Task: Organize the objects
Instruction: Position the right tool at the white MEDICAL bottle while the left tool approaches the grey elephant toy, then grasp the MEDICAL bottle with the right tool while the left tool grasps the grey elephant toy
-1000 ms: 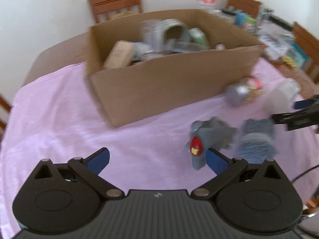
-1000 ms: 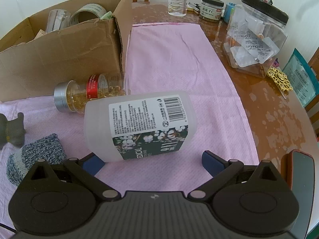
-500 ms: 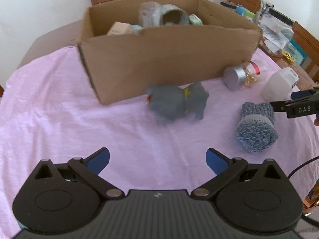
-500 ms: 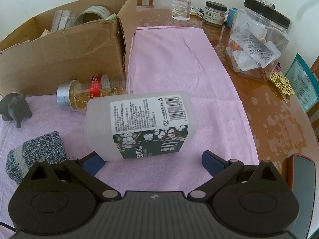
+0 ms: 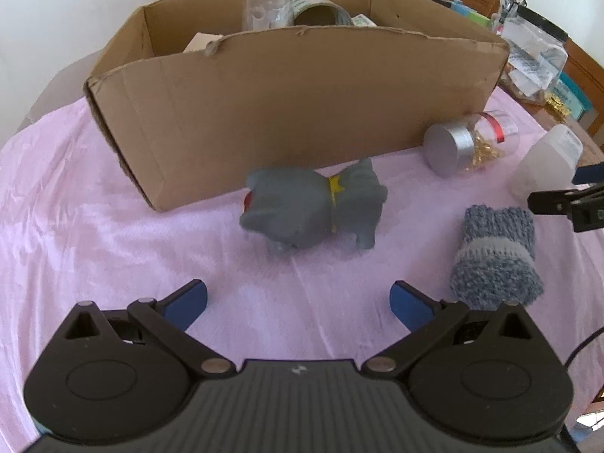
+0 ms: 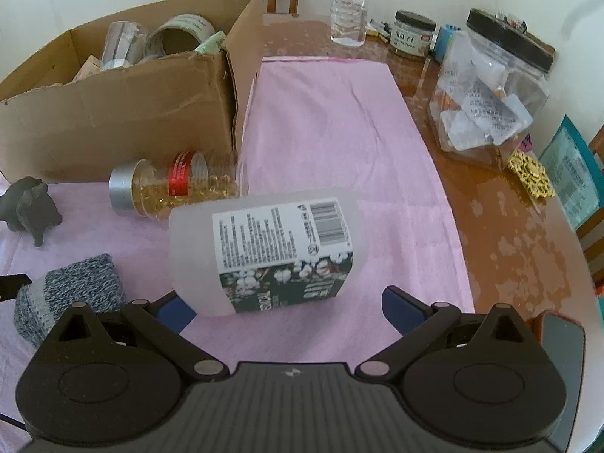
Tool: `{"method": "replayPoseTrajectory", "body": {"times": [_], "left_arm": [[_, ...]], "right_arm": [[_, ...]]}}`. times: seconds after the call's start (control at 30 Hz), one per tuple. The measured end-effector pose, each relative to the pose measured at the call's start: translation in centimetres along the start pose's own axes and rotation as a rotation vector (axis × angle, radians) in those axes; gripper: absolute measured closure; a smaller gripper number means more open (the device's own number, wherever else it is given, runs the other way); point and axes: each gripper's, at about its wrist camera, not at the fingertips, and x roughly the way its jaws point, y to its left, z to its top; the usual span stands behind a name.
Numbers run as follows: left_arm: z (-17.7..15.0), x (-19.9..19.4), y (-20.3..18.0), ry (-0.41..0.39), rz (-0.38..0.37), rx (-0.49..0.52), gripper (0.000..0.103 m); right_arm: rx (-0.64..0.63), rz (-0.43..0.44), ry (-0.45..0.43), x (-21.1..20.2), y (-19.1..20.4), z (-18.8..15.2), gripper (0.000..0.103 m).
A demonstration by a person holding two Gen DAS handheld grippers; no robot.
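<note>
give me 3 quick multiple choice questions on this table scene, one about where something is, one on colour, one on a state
1. Where does the pill jar lie?
A. in the box
B. on the cloth against the box
C. on the bare wood

2. What colour is the toy elephant?
A. grey
B. green
C. white

3. How is the right gripper?
A. shut on the sock
B. shut on nothing
C. open, with the white bottle between its jaws

Answers:
1 B, it lies on its side on the pink cloth by the box corner.
2 A, its body is grey.
3 C, the fingers stand wide apart on either side of the white bottle.
</note>
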Motion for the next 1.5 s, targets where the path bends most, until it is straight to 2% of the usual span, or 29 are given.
{"method": "replayPoseTrajectory", "body": {"times": [0.2,0.3,0.6,0.8,0.83,0.93,1.07,1.23,1.5], "left_arm": [[0.2,0.3,-0.1,-0.008,0.008,-0.014,0.001],[0.3,0.4,-0.3,-0.005,0.011,-0.018,0.001],[0.4,0.6,-0.6,-0.008,0.016,-0.025,0.001],[1.1,1.2,-0.5,-0.013,0.017,-0.021,0.001],[0.6,0.3,0.2,-0.016,0.019,-0.016,0.001],[1.0,0.3,-0.2,-0.042,0.06,0.018,0.001],[1.7,0.2,-0.4,-0.07,0.043,0.027,0.001],[1.9,1.2,-0.1,-0.049,0.01,-0.02,0.0],[1.6,0.8,-0.1,-0.058,0.013,-0.023,0.0]], "right_arm": [[-0.041,0.048,-0.023,-0.5,-0.2,0.0,0.002],[-0.074,0.064,-0.021,-0.7,0.1,0.2,0.017],[-0.084,0.086,-0.041,-3.3,-0.2,1.6,0.017],[-0.089,0.07,-0.02,-2.8,0.0,1.6,0.016],[-0.089,0.069,-0.016,-2.7,0.0,1.5,0.014],[-0.088,0.066,-0.004,-2.4,0.1,1.2,0.012],[-0.087,0.059,0.014,-2.0,0.0,0.9,0.011],[-0.071,0.061,0.026,-1.7,-0.3,0.8,0.011],[-0.067,0.065,0.027,-1.5,-0.6,0.8,0.009]]}}
